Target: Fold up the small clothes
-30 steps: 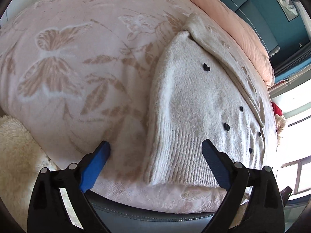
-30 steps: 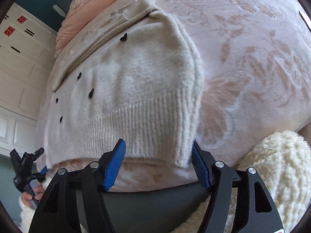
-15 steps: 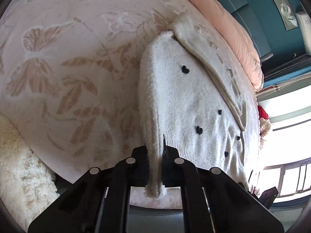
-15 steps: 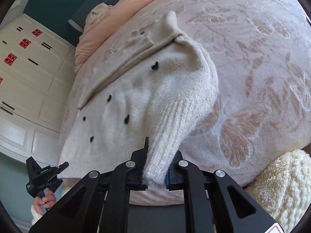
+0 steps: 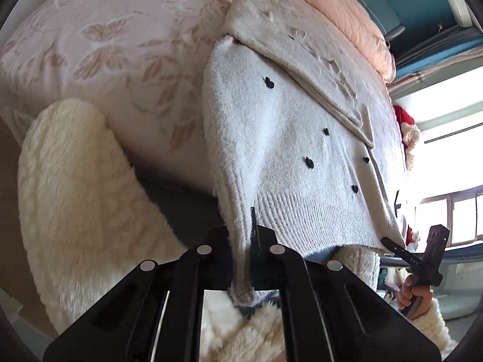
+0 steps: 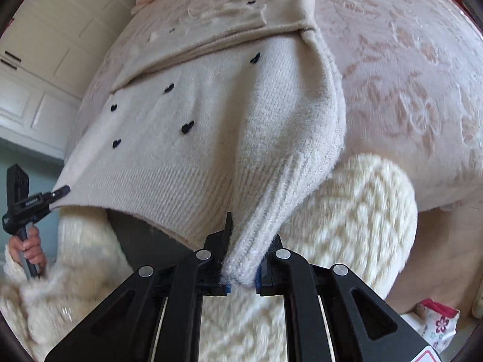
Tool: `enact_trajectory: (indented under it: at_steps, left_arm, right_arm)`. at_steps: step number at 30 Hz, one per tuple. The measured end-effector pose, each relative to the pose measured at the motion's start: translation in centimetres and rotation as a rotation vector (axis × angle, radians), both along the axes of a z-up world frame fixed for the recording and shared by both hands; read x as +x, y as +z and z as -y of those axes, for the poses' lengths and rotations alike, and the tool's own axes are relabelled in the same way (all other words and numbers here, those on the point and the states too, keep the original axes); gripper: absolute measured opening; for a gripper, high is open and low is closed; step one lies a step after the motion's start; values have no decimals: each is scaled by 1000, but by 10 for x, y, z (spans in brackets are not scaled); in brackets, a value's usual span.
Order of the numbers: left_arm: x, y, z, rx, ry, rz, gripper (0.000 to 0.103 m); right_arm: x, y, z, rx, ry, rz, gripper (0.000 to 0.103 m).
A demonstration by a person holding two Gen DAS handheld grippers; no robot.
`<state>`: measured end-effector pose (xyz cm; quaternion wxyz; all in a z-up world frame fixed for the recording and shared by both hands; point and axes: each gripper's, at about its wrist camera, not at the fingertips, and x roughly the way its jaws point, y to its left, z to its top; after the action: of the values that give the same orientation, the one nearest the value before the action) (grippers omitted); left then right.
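Observation:
A cream knit sweater (image 5: 286,138) with small black hearts lies on the pink floral bedspread (image 5: 120,45); its ribbed hem is lifted off the bed's near edge. My left gripper (image 5: 243,259) is shut on the hem's left corner. My right gripper (image 6: 241,267) is shut on the hem's right corner, and the sweater (image 6: 196,114) stretches between both. Each gripper shows in the other's view: the right gripper (image 5: 422,256) at the far hem corner, the left gripper (image 6: 36,202) likewise.
A fluffy white sleeve of the person (image 5: 84,196) hangs below the bed edge, and it also shows in the right wrist view (image 6: 347,226). A peach duvet (image 5: 332,9) lies at the bed's far side. White cupboards (image 6: 45,45) stand at the left.
Both grippers went from open around the hem corners to shut on them, then pulled the hem up and back off the bed's edge, stretching the sweater.

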<state>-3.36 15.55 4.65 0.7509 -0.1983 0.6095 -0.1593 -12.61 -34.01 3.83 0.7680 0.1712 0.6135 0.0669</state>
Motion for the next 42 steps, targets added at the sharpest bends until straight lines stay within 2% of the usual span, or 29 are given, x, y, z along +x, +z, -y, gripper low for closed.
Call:
enact_trajectory:
  at_steps: [4, 6, 7, 9, 11, 14, 17, 19, 22, 24, 26, 28, 29, 30, 31, 32, 34, 35, 39, 42]
  left_arm:
    - [-47, 10, -16, 32, 1, -86, 6]
    - [-59, 25, -23, 24, 21, -108, 6]
    - [-56, 34, -25, 10, 32, -100, 6]
    - [-34, 54, -25, -11, 45, -29, 6]
    - [4, 73, -16, -38, 28, 89, 6]
    - [67, 80, 11, -1, 2, 247, 6]
    - [133, 55, 34, 63, 21, 297, 6]
    - [171, 26, 42, 98, 55, 265, 6]
    - [213, -19, 49, 110, 101, 196, 7]
    - [224, -42, 51, 103, 125, 153, 9]
    - [227, -48, 49, 52, 146, 162, 13]
    - [222, -42, 44, 5, 130, 191, 18]
    - [217, -37, 42, -10, 112, 213, 27]
    - [210, -30, 39, -9, 95, 239, 46]
    - [203, -23, 36, 24, 92, 273, 59]
    - [196, -15, 32, 60, 92, 324, 77]
    - [188, -5, 29, 94, 60, 406, 83]
    - [189, -5, 30, 104, 39, 411, 84]
    - [207, -17, 47, 118, -5, 362, 84]
    - [223, -31, 67, 137, -35, 331, 84]
  right_arm:
    - [-56, 4, -12, 39, 66, -85, 9]
    - [-63, 19, -8, 73, 55, -70, 9]
    - [-58, 31, -3, 83, 39, -34, 9]
    - [-33, 56, 14, 96, -4, 79, 9]
    - [5, 74, 35, 113, -61, 204, 9]
    - [67, 69, 56, 137, -166, 336, 9]
    - [127, 28, 65, 154, -283, 336, 9]
    - [158, -8, 71, 163, -354, 295, 9]
    - [181, -48, 72, 189, -445, 250, 11]
    - [183, -52, 71, 213, -480, 261, 18]
    - [176, -39, 69, 232, -473, 306, 22]
    - [164, -20, 67, 202, -431, 363, 36]
    - [156, -10, 67, 158, -418, 395, 55]
    - [147, 1, 67, 102, -411, 434, 68]
    - [140, 8, 67, 62, -398, 467, 70]
    - [135, 12, 68, 29, -377, 483, 70]
    - [138, 10, 70, -49, -344, 460, 71]
    - [141, 5, 71, -76, -332, 443, 71]
    - [170, -15, 73, -119, -322, 396, 71]
    - [195, -30, 68, -187, -310, 346, 71]
